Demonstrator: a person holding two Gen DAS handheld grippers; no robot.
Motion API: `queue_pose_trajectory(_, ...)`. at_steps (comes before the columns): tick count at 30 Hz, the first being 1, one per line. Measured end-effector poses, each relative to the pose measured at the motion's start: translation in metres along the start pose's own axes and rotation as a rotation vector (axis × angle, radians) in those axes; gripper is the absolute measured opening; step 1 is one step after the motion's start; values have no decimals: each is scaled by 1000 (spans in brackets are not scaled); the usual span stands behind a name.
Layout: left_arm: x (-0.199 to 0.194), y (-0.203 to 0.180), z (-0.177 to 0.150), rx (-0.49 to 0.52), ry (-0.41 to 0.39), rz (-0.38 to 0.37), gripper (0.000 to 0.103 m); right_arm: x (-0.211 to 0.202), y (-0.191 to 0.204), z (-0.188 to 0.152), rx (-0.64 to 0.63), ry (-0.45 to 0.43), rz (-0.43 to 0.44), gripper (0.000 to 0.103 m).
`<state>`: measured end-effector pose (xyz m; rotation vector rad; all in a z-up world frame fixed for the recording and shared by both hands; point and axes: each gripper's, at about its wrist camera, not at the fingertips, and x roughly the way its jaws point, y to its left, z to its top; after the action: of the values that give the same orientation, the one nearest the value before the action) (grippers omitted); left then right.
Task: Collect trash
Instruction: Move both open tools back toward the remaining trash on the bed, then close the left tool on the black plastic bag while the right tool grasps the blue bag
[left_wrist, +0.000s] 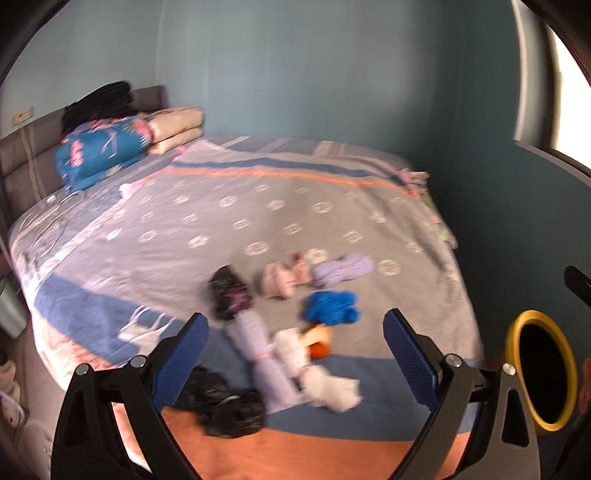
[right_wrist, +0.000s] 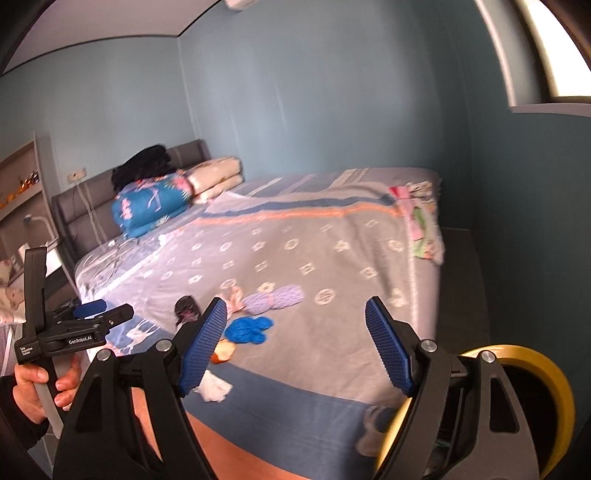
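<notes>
Both my grippers hang over the near end of the bed (left_wrist: 332, 206), w/ nothing in either. My left gripper (left_wrist: 295, 354) has its jaws spread wide, pads clear of everything; same for my right gripper (right_wrist: 295, 350), jaws apart and empty. Prob. held open so I can drop straight onto a piece.

The trash sits in a loose cluster on the near part of the bedspread: black crumpled wrapper (left_wrist: 229, 295), pink wads (left_wrist: 284, 277), lilac bundle (left_wrist: 341, 269) farther right, blue scrunched piece (left_wrist: 330, 306) nearer, white tissue (left_wrist: 328, 384) and an orange-ish bit (left_wrist: 319, 339) closest to me, plus a black bag-like lump (left_wrist: 221, 402) by the near edge. Frames are blurry, so what each item is made of I can't tell.

The yellow-rimmed bin (left_wrist: 539, 373) stands off the bed's near right corner, mouth tipped toward me, right next to the right gripper – handy for short trips. Folded bedding (left_wrist: 103, 151) at the far left isn't my job.
</notes>
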<state>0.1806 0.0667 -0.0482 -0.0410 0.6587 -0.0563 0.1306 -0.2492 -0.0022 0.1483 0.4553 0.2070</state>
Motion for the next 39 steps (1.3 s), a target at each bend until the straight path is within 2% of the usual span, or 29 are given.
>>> queue_pose_trajectory(9,25,56,-32,-52,90,92,92,74,46,-4,-49,98,49,74)
queue_pose_trajectory(21,73,100,-77,-121,217,78,92,213,80,-32,-81,308,32,74)
queue_pose_trajectory(33,114,110,-94,-139,271,43,90,305,102,-63,-148,432,-5,74)
queue_pose_trajectory(37,121,103,-95,-104,271,34,84,324,107,-70,-162,459,-11,74)
queue_pose_trajectory(39,126,97,-96,-75,268,28,78,333,110,-73,-166,475,-15,72)
